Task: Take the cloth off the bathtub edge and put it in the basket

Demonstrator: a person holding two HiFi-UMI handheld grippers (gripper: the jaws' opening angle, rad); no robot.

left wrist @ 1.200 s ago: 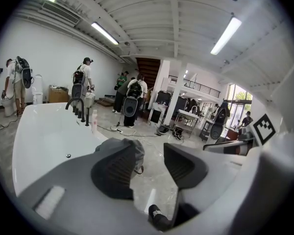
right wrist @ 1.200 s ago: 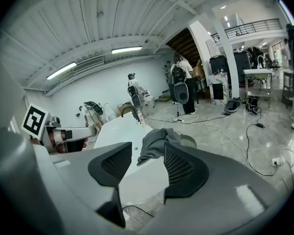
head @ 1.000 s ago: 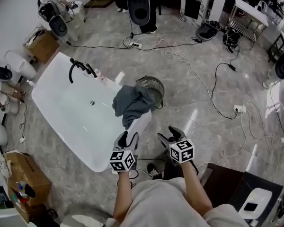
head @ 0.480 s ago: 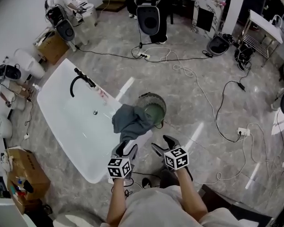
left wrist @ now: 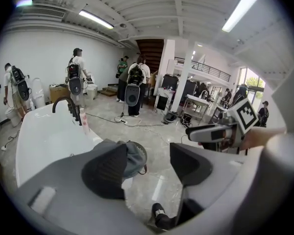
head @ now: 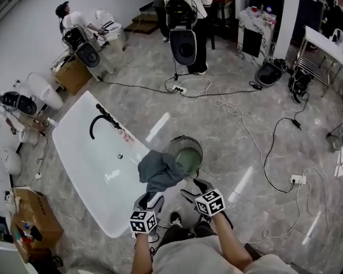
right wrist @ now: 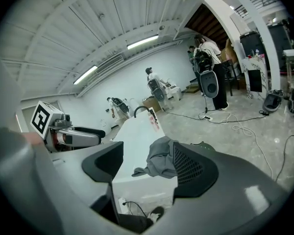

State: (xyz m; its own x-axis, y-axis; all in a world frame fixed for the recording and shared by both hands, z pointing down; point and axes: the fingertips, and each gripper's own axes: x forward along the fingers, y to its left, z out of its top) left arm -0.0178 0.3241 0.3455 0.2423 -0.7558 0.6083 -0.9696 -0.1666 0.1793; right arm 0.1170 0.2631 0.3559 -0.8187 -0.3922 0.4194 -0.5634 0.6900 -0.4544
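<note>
A grey cloth (head: 158, 173) hangs over the near right edge of the white bathtub (head: 94, 173). A round dark mesh basket (head: 198, 148) stands on the floor right beside it. My left gripper (head: 152, 200) is just short of the cloth's lower end; its jaws have just been opening and are open and empty. My right gripper (head: 192, 187) is below the basket, also just opened wider, with nothing between its fingers. The left gripper view looks past the left gripper (left wrist: 147, 163) to cloth (left wrist: 129, 153) and basket. In the right gripper view the cloth (right wrist: 159, 163) lies beyond the right gripper (right wrist: 147, 166).
A black faucet (head: 100, 121) arches over the tub's far end. Cables (head: 248, 136) and a power strip (head: 298, 179) lie on the marble floor to the right. A cardboard box (head: 30, 221) sits left. People with backpacks (head: 186, 16) stand at the back. My shoes (head: 175, 218) are by the tub.
Both grippers have moved forward, closer to the cloth and the basket, and their jaws stand a little wider. The cloth still hangs on the tub edge.
</note>
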